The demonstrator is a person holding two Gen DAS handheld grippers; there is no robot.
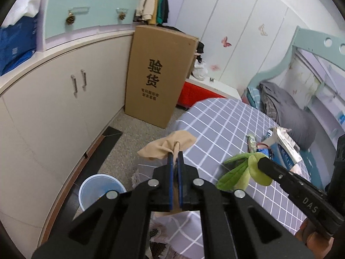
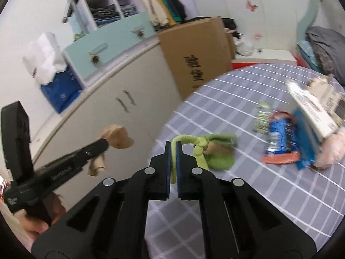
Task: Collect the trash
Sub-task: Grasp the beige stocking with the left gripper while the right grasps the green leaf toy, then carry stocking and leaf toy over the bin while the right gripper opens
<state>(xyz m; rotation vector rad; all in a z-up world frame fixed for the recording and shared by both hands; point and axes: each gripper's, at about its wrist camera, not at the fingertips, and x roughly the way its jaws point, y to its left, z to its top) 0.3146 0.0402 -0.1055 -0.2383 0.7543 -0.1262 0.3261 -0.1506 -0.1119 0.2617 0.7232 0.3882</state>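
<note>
Two trash items held, one per gripper. Left gripper [image 1: 175, 154] jaws clamped tight on tan crumpled cloth [image 1: 166, 145], lifted off bed, above floor near bed edge. Right gripper [image 2: 173, 145] jaws pinched tight on stem of green leafy scrap [image 2: 217, 151], held over grid bedsheet [image 2: 237, 194]. More wrappers [image 2: 280, 142] lie on sheet beyond, beside paper package [image 2: 312, 112]. Blue bucket [image 1: 100, 191] on floor by cabinet [image 1: 64, 108]. Cardboard box [image 1: 159, 75] stands against cabinet end.

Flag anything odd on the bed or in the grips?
Wrappers and a torn packet lie strewn on the bed. The left gripper pinches a tan rag; the right gripper holds a green leafy thing.
</note>
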